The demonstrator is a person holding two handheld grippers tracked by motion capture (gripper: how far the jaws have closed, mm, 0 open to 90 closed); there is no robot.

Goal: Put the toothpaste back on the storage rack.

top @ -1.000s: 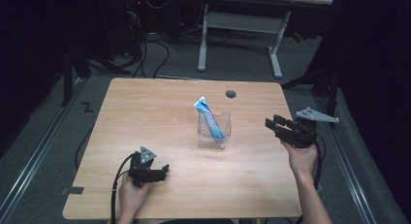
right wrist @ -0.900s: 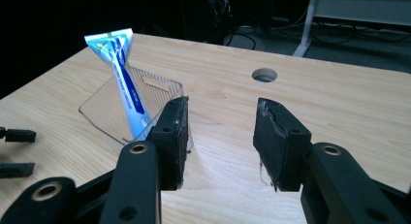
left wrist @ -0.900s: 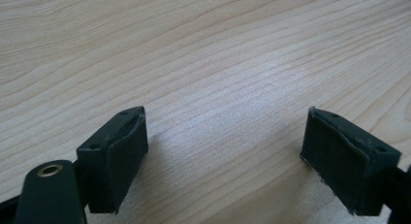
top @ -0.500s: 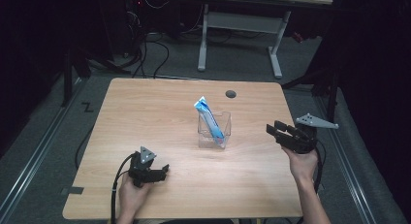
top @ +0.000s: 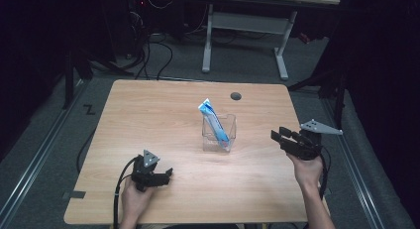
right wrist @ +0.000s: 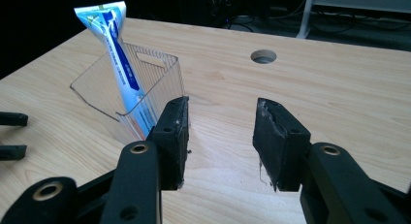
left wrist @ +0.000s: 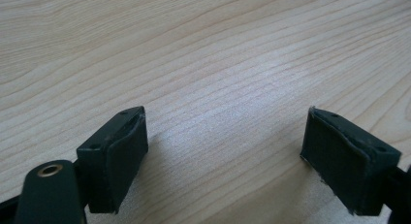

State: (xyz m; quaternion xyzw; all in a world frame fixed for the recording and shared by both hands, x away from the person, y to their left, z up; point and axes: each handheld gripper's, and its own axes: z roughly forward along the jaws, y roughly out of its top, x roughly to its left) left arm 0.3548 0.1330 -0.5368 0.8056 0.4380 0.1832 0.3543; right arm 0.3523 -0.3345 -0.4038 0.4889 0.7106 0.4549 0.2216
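- A lab or workshop, dimly lit
- Bare wooden tabletop [top: 148, 115] with a cable hole [top: 236, 96]
- Loose cables [top: 158, 55] across grey floor
- Metal-legged bench [top: 247, 26] behind

Clear bin [top: 219, 135] with blue tube [top: 214, 121] mid-table: sole obstacle. Bare tabletop [top: 148, 115] all around. Right gripper [top: 278, 137] near bin, free gap between. Left gripper [top: 167, 173] over bare wood.

A clear plastic box [top: 219, 133] with an open top stands upright on the wooden table [top: 148, 115], near its middle and just in front of the round cable hole [top: 236, 96]. A blue and white tube [top: 214, 121] stands inside the box, leaning, its flat crimped end sticking up above the rim.
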